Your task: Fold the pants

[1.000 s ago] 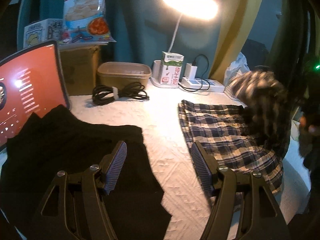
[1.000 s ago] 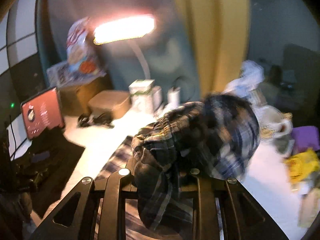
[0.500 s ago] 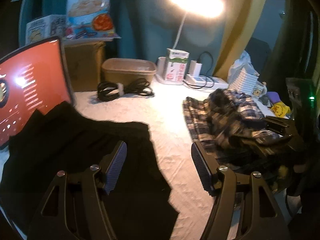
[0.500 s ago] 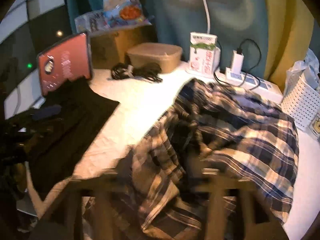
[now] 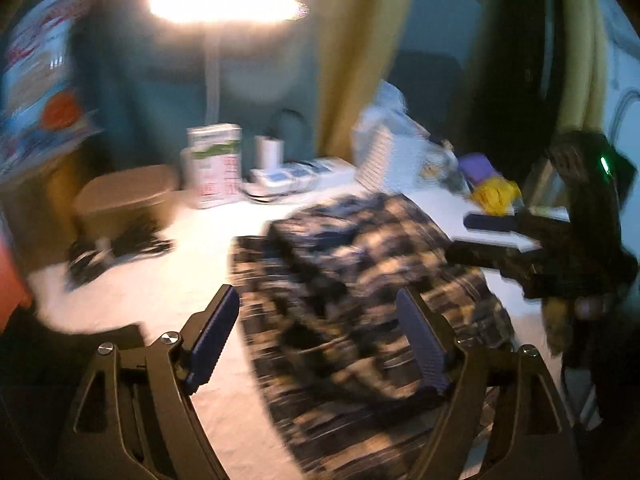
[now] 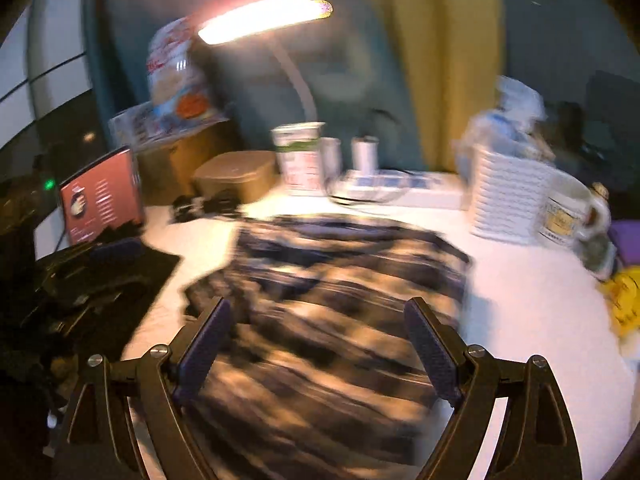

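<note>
The dark blue and cream plaid cotton pants (image 6: 340,312) lie in a heap, seemingly doubled over though blur hides the edges, on the white textured tabletop (image 6: 528,304). The left gripper (image 5: 320,340) and right gripper (image 6: 318,340) both gape wide above the cloth, holding nothing.

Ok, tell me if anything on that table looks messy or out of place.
The plaid pants lie bunched, one layer askew over another, edges unaligned, not a neat fold. Both frames are blurred; nothing looks spilled or damaged.
</note>
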Demonstrator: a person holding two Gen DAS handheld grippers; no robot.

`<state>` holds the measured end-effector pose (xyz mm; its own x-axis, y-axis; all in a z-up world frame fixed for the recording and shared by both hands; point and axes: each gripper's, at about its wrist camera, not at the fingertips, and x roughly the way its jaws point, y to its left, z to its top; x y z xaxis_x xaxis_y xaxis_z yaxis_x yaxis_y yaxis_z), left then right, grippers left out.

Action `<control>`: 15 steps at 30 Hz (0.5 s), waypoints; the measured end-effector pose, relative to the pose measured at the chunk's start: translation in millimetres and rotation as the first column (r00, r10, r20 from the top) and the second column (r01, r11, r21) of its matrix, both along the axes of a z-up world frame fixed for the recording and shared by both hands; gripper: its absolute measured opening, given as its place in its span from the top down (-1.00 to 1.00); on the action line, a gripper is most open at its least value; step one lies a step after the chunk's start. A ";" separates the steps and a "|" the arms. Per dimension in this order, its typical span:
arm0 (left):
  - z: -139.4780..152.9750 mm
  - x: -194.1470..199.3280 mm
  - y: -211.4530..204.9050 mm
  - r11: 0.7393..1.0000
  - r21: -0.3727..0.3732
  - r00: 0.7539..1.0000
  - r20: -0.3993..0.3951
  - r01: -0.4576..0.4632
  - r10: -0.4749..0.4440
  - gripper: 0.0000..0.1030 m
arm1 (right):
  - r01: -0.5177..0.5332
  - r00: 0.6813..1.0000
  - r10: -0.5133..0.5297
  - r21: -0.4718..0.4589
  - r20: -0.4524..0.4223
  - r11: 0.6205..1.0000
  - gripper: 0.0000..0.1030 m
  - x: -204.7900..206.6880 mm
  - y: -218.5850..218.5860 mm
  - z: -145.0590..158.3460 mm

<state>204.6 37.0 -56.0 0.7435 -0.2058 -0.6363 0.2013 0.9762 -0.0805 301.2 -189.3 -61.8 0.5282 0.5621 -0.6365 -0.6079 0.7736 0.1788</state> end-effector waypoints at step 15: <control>-60.7 31.8 36.5 0.987 0.035 0.966 -0.202 -0.155 0.159 0.41 | -0.086 0.993 0.079 -0.076 -0.088 0.993 0.11 -1.8 1.3 -54.2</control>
